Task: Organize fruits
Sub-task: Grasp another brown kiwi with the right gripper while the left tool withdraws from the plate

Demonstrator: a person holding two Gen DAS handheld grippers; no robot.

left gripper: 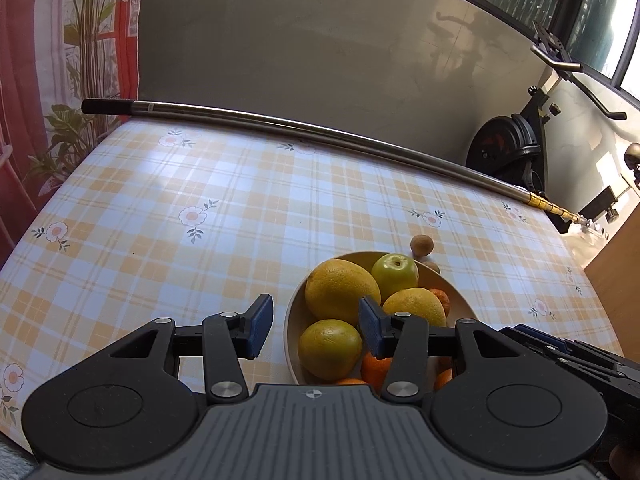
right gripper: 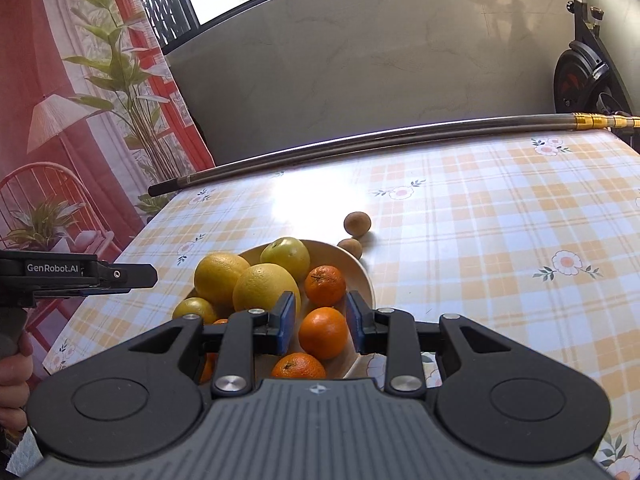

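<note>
- Fruits sit mostly in one bowl on a table [left gripper: 160,200] covered with a yellow and white checked cloth printed with flowers.
- A long metal pole [left gripper: 280,124] lies along the table's far edge, its black grip at the left end.
- An exercise bike [left gripper: 512,148] stands beyond the table's far right corner.
- The left gripper [left gripper: 315,308] hovers over the near left rim of the bowl with its blue pads spread apart and nothing pinched between them.
- The right gripper [right gripper: 322,308] hangs over the near right part of the bowl, its pads pressed against the two sides of an orange [right gripper: 323,332].
- The cream bowl [left gripper: 292,320] stands near the table's near edge, piled with fruit.
- Three large yellow citrus fruits [left gripper: 340,290] fill the bowl's left and middle.
- A green apple [left gripper: 395,276] rests against the far rim.
- Other small oranges [right gripper: 325,285] lie at the right and near side of the bowl.
- Two small brown fruits [right gripper: 357,223] lie on the cloth outside the bowl; the nearer one is just beside the far rim, and the other is a little farther off.
</note>
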